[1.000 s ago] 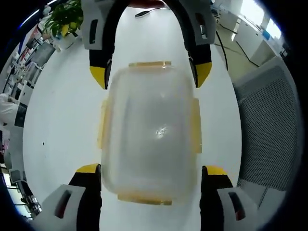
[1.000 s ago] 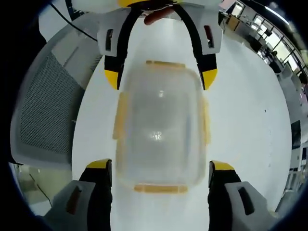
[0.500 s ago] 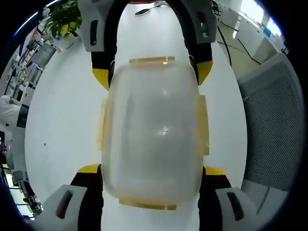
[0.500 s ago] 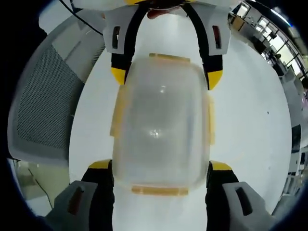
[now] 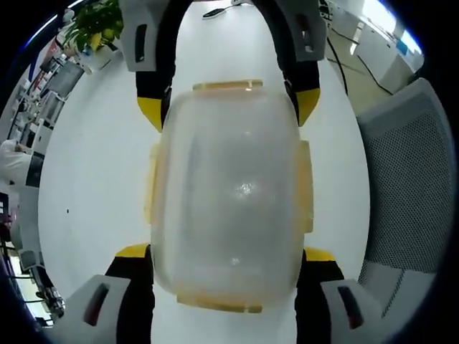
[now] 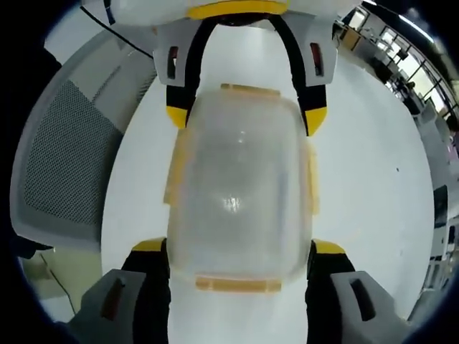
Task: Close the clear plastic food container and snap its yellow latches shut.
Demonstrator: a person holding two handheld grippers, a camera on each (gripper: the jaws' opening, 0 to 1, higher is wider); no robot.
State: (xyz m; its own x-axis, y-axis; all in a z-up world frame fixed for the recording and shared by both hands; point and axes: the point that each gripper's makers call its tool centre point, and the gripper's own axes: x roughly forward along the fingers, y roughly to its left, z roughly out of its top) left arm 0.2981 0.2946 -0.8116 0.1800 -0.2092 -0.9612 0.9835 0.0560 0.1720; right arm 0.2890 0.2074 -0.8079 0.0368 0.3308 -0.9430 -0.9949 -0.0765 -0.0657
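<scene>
— Yellow tips on both jaws of the left gripper stand spread, one at each side of the near end of the clear plastic food container. Grasping it?

— It brackets the box, jaws apart; whether the tips press the walls I cannot tell. The right gripper does the same from the opposite end, its jaws also wide, one on each side of the box.

— And the box itself?

— Flat on the white tabletop, midway between the two grippers. The lid looks seated already. The yellow latches on all four edges seem to flare outward, so I judge them unsnapped.

— So the step in hand is the latching?

— I would say so: lid on, latches still to press down. Next, a jaw tip must push a flap down against the rim until it clicks, while the other gripper steadies the box so it will not slide on the smooth top.

— Anything round about?

— A mesh chair at the right, a plant far left.
</scene>
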